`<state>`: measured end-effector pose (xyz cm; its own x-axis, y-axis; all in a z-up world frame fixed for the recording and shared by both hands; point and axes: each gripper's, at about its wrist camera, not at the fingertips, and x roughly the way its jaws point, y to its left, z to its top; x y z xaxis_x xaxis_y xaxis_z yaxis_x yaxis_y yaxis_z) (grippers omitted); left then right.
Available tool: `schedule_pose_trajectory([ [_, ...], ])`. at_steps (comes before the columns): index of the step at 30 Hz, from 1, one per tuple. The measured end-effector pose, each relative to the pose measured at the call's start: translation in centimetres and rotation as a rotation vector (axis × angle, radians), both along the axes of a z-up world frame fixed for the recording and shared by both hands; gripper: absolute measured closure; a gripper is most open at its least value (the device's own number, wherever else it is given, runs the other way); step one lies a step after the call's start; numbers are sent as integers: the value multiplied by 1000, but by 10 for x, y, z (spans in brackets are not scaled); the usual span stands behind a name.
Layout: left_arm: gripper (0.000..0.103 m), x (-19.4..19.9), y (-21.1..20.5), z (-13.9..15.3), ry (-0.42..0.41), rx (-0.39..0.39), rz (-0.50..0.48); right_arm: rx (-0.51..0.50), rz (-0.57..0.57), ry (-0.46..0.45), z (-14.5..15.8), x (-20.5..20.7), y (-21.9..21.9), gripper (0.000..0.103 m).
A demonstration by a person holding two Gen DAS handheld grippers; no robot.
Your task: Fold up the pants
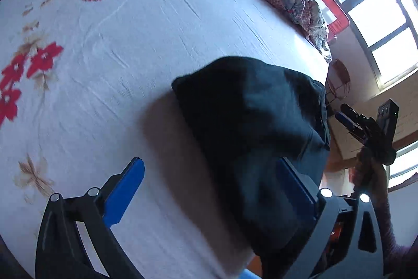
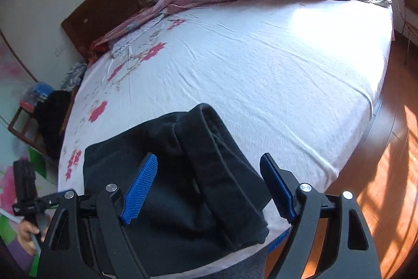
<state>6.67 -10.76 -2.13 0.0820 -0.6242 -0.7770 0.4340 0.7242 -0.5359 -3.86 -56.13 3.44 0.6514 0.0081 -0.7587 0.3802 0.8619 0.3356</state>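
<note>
Folded dark pants [image 2: 177, 174] on bed [image 2: 261, 64] at 6 o'clock; left gripper [image 1: 209, 190] and right gripper [image 2: 209, 184] fingers released, gripping nothing

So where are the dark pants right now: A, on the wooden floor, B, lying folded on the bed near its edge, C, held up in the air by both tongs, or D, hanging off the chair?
B: the pants lie folded on the bed, both tongs open.
</note>
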Motion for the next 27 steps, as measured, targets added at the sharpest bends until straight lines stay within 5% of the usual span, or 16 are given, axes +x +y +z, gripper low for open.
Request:
schedule_pose_trajectory([
  [6,2,-16,-16,-35,134,-99,95,97,162,-2,-24,22,-32,16],
  [11,2,-23,-25,-38,93,-99,83,165,253,34,-41,33,-38,16],
  [17,2,-10,-15,-45,214,-354,111,191,260,-75,-27,-1,-29,16],
  [19,2,-10,-25,-47,218,-334,101,156,310,-93,-17,-12,-14,16],
  [22,2,-15,-45,-44,187,-249,32,89,392,2,-22,-15,7,19],
  [24,2,-16,-48,-43,172,-235,22,58,419,84,-39,-13,17,49],
  [27,2,-15,-47,-42,186,-249,30,-37,429,89,-31,-10,26,75],
])
